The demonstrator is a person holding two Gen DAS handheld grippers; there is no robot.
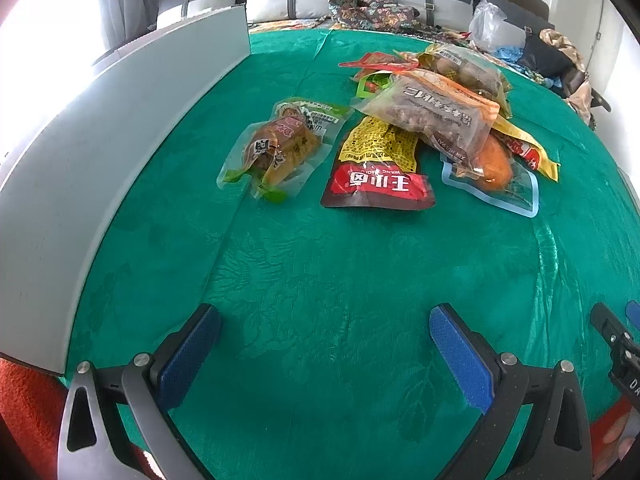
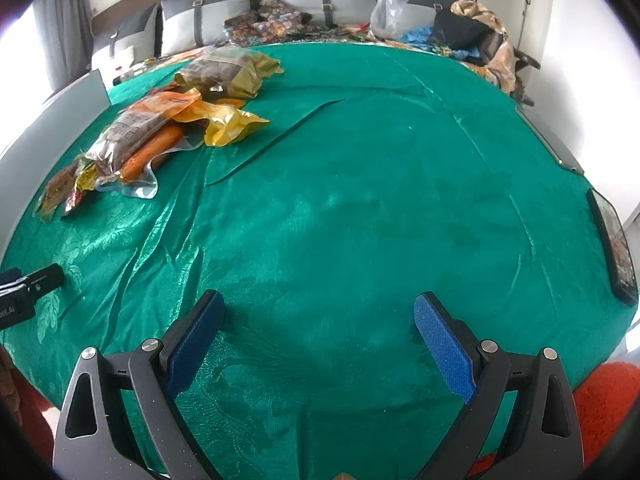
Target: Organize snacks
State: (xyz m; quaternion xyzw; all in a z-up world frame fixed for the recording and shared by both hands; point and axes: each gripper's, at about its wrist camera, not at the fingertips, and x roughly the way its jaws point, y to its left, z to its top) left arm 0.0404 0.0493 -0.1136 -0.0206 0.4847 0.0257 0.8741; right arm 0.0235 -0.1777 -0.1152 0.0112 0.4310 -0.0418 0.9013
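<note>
Snacks (image 1: 424, 128) piled on green cloth (image 1: 320, 264), your left gripper (image 1: 325, 332) spread wide, your right gripper (image 2: 319, 322) likewise, both empty.

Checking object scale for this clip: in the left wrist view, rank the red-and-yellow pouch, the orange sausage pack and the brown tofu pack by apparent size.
1. red-and-yellow pouch
2. brown tofu pack
3. orange sausage pack, though it is partly covered, so second and third are uncertain.

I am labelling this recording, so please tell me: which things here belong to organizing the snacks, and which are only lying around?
For the job:
- snack pile
- red pouch
- tofu packet
- grey container

Lying about:
- pillows
- plastic bag
- heap of clothes
- green cloth
</note>
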